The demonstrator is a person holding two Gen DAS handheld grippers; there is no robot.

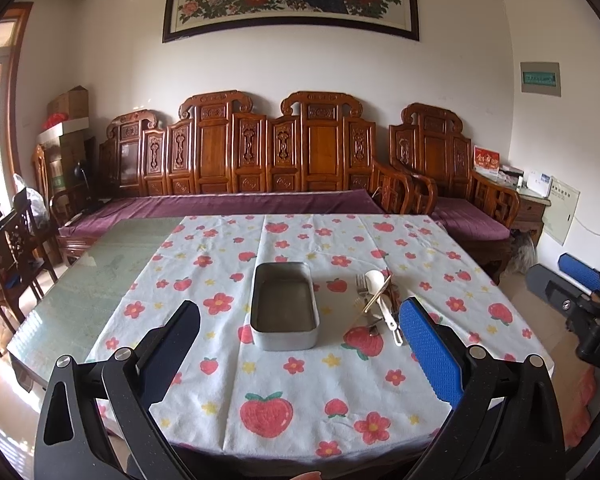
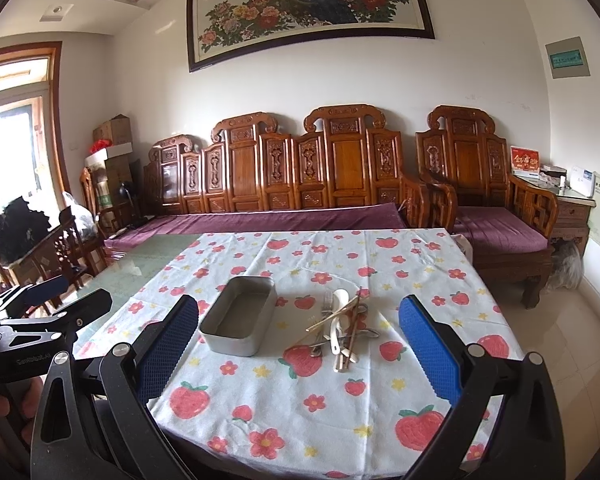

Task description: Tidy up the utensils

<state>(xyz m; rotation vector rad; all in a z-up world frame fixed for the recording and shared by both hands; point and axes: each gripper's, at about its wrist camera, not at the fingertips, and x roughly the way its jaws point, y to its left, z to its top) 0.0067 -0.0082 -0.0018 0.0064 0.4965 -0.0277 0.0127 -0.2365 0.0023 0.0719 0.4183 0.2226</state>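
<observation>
Both grippers, left (image 1: 300, 320) and right (image 2: 299, 316), hang with fingers spread wide, holding nothing. Below lies a strawberry tablecloth (image 2: 308, 392). On it, piled utensils (image 2: 342, 324) sit beside a metal tin (image 2: 238, 322). Behind stands a carved wooden bench (image 2: 300, 172).

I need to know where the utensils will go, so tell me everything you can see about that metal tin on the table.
The metal tin is a shallow rectangular container with rounded corners, dull grey and metallic-looking, with low straight walls and no lid on it. It looks empty: only its bare, slightly stained floor shows. It sits flat and upright on the strawberry tablecloth, its long side running away from the cameras. The utensil pile lies just to its right, apart from it. Nothing touches the tin but the cloth; both grippers are clear of it.
</observation>
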